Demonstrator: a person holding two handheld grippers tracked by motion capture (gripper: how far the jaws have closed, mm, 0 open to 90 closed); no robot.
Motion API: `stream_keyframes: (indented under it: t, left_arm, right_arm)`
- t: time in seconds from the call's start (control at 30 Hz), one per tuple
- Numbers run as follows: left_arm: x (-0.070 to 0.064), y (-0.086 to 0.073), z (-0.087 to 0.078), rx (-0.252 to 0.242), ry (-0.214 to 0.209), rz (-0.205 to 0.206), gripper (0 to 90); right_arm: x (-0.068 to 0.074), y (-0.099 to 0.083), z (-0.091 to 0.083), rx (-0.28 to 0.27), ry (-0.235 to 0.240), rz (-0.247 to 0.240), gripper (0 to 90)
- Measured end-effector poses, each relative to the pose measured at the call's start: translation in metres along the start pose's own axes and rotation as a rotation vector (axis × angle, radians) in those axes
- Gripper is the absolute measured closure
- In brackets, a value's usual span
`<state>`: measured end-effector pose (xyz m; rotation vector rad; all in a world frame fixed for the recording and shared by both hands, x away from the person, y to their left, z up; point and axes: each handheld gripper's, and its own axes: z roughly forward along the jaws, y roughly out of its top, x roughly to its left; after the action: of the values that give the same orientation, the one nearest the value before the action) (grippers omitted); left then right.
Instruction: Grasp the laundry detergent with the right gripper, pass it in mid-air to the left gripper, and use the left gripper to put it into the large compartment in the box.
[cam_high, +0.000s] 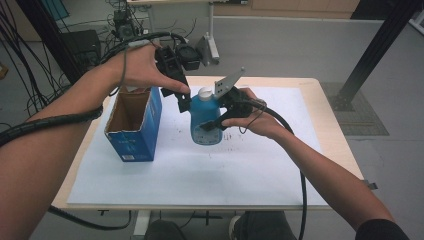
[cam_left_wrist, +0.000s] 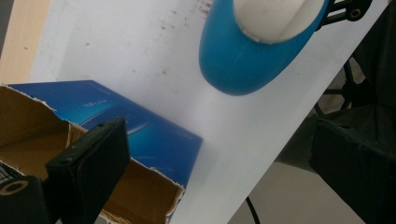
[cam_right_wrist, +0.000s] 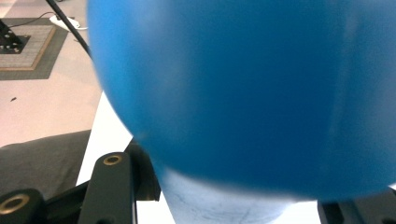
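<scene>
A blue bottle (cam_high: 202, 114) with a white cap (cam_high: 205, 92) stands upright on the white sheet (cam_high: 200, 170), just right of an open blue cardboard box (cam_high: 134, 125). My right gripper (cam_high: 214, 123) is shut on the bottle's body from the right; in the right gripper view the bottle (cam_right_wrist: 252, 88) bulges between the two jaws of that gripper (cam_right_wrist: 233, 186). My left gripper (cam_high: 181, 98) hovers open at the bottle's upper left, between bottle and box. The left gripper view looks down past its wide-apart jaws (cam_left_wrist: 218, 125) onto the bottle (cam_left_wrist: 238, 60) and the box (cam_left_wrist: 140, 135).
The sheet covers most of a light wooden table (cam_high: 330, 125). The box's top (cam_high: 128, 110) is torn open and looks empty. Cables and equipment (cam_high: 125, 25) lie on the floor beyond the table; a black frame post (cam_high: 370, 55) stands at the far right.
</scene>
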<state>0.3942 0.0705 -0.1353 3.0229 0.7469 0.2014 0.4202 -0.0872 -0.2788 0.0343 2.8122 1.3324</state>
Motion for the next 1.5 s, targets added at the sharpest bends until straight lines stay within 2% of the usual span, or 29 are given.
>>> stream_keyframes:
  t: [0.4,1.13,1.5]
  left_arm:
    - [-0.003,0.0,0.006,0.008,-0.02,0.019,5.7]
    - [-0.007,0.005,0.012,0.011,-0.055,0.046,5.9]
    - [-0.011,0.009,0.015,0.015,-0.073,0.07,5.9]
  right_arm:
    - [0.009,0.009,0.013,-0.008,0.035,-0.046,43.2]
    - [0.011,0.013,0.012,-0.032,0.057,-0.069,43.2]
    - [0.017,0.02,0.015,-0.04,0.072,-0.096,43.2]
